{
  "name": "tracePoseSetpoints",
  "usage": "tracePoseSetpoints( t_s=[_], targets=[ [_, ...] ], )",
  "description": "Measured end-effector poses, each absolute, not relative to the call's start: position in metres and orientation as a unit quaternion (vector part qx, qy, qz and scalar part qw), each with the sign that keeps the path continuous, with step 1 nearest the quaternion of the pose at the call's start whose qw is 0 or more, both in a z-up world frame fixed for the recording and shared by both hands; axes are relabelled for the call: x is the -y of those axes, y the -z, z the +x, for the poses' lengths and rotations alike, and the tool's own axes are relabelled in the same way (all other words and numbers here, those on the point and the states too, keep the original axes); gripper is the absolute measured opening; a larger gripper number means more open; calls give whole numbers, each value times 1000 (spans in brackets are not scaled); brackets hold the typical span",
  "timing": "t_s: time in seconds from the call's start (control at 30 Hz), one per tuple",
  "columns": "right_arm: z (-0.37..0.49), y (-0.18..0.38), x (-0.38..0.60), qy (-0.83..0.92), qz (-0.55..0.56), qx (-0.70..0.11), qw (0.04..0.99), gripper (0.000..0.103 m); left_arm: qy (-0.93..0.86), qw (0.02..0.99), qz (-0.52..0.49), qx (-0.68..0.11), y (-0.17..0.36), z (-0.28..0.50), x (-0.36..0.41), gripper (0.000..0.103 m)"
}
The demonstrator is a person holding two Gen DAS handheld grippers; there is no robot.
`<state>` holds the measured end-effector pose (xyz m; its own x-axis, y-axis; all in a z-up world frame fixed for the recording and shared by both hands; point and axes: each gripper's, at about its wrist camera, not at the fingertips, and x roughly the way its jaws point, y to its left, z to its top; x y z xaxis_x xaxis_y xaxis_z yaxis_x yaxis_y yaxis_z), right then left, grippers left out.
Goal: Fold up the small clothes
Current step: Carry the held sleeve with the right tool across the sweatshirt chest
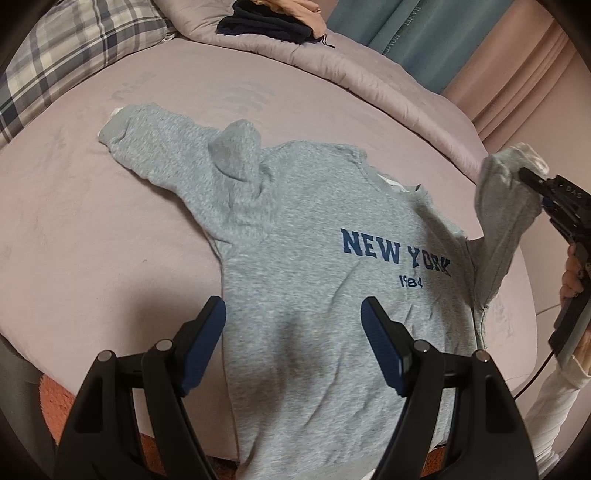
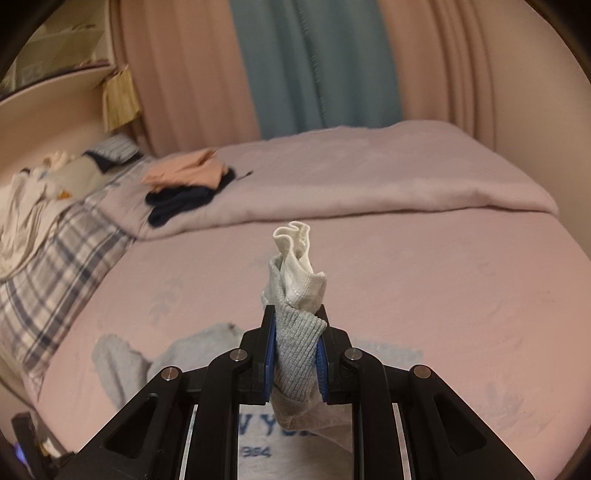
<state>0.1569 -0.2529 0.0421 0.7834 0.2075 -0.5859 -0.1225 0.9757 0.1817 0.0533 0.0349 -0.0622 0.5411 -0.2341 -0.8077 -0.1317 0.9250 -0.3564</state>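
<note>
Where the plaid pillow (image 1: 70,48) fills the far left corner of the bed (image 1: 92,229), the mauve sheet runs smooth and bare toward the near edge, with a strip of orange rug (image 1: 55,402) showing below it. The grey sweatshirt (image 1: 303,258) lies flat, front up, across the middle of the bed, its hem at the near edge and one sleeve stretched toward the pillow. The left gripper (image 1: 293,321) hangs over the hem with its jaws spread and nothing between them. Along the far edge a folded-back duvet (image 1: 332,62) carries a small stack of dark and peach clothes (image 1: 273,22). Behind it hang teal (image 2: 314,66) and pink curtains (image 2: 184,74). At the right edge the other sleeve (image 1: 506,206) is lifted off the sheet, its ribbed cuff (image 2: 299,347) pinched tight in the right gripper (image 2: 295,354), a white inner cuff (image 2: 295,254) poking past the fingers. A hand (image 1: 570,277) in a white sleeve holds that tool.
</note>
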Motion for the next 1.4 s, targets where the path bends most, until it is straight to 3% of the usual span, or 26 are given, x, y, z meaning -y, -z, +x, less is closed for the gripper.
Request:
tracePoseSetpoints(
  t_s=[0.87,1.3,1.37,1.4],
  targets=[
    [173,71,169,-146,37,-486,861,20,12,847,-195,-495,77,51,-48,76],
    [175,91,153,-152,30,-518,841,20,17,845,-196,-498,79,53,-48,76],
    [173,87,153,-156,29,-515,843,24,20,845,-196,-497,78,55,-48,80],
    [172,84,156,-163,37,-513,842,34,23,847,-198,-494,77,56,-47,83]
  ],
)
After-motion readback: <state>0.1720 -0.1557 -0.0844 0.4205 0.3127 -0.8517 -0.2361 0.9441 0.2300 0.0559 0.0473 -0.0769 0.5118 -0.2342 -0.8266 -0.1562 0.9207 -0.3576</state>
